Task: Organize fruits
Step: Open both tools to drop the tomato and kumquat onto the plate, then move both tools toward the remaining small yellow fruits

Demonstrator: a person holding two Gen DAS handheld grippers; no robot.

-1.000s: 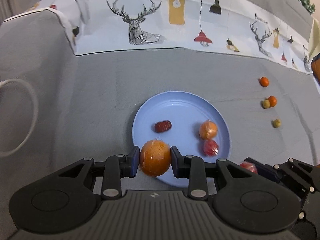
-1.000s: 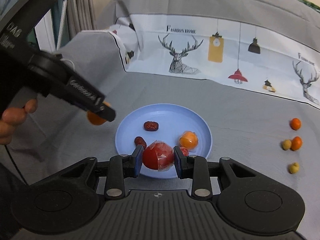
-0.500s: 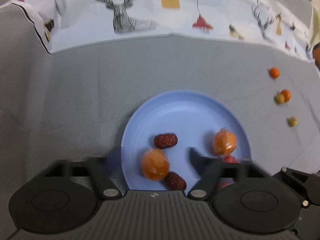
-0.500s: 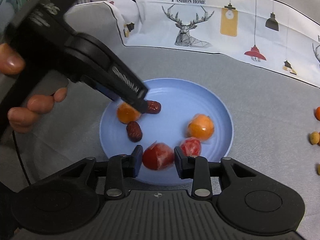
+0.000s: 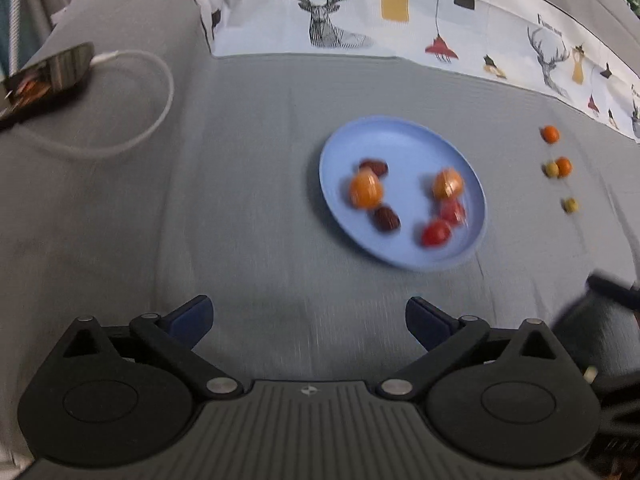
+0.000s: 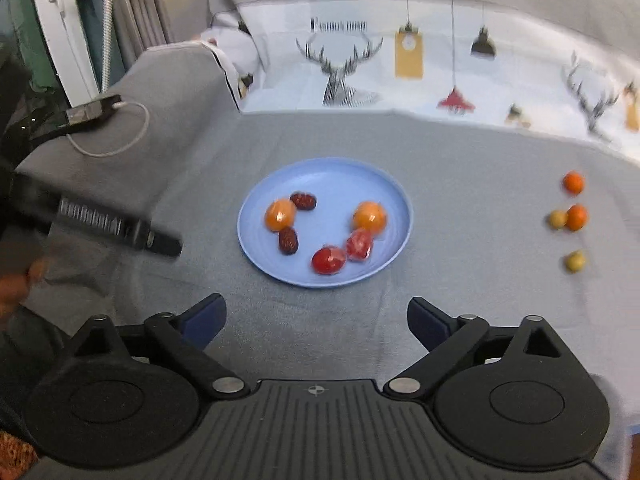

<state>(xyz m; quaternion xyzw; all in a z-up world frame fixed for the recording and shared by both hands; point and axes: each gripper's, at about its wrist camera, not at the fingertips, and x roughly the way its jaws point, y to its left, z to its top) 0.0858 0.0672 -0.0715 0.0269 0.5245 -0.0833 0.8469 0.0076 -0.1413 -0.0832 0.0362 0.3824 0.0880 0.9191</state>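
Left wrist: my left gripper hangs short of the plate, jaws wide and empty; fruits lie on the plate.

Right wrist: my right gripper, jaws spread empty, faces the plate; four small fruits sit well right of it.

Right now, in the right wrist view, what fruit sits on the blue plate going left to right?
Left orange → wrinkled dark date → front red tomato → right orange; the other date and tomato overlap these in order.

Plate: two oranges, two tomatoes, two dates.
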